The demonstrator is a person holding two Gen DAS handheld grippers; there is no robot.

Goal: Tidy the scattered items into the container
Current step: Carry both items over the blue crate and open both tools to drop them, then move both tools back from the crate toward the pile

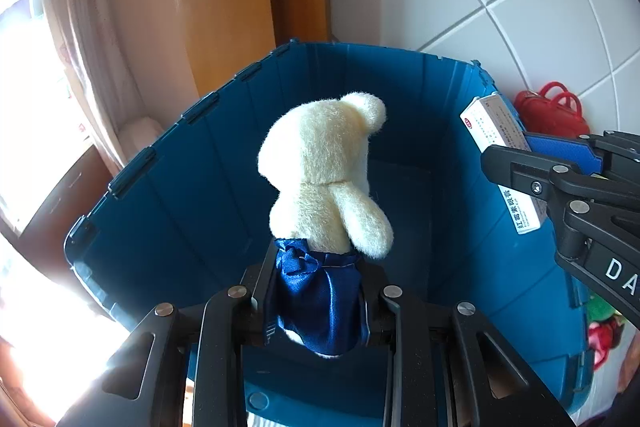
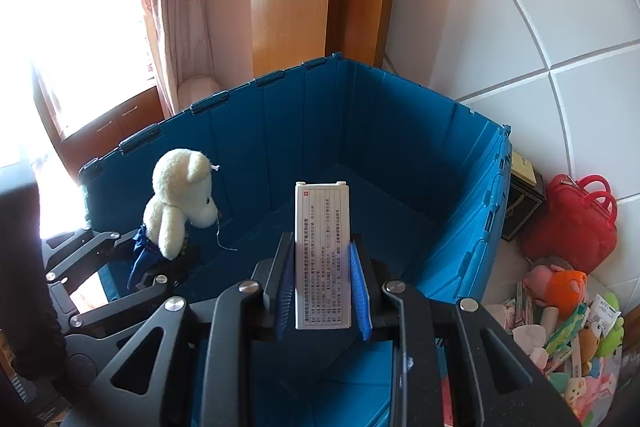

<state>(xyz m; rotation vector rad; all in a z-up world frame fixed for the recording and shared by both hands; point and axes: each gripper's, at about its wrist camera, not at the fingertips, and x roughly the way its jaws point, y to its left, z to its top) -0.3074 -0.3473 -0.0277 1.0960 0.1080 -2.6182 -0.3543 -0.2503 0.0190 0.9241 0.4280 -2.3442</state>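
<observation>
A deep blue plastic crate (image 1: pixel 208 163) (image 2: pixel 460 195) stands open below both grippers; its floor looks bare. My left gripper (image 1: pixel 316 291) (image 2: pixel 160 259) is shut on a cream plush bear (image 1: pixel 328 167) (image 2: pixel 180 199), gripping its blue satin skirt, and holds it over the crate's left side. My right gripper (image 2: pixel 322 287) (image 1: pixel 536 163) is shut on a white medicine box (image 2: pixel 323 251) (image 1: pixel 500 151) printed with small text, which sticks up between the blue pads over the crate's interior.
A red handbag (image 2: pixel 576 223) (image 1: pixel 552 111) and a dark box (image 2: pixel 520 207) stand on the floor right of the crate. Several plush toys and packets (image 2: pixel 568 315) lie in a pile at lower right. A wooden door frame, curtain and white tiled wall stand behind the crate.
</observation>
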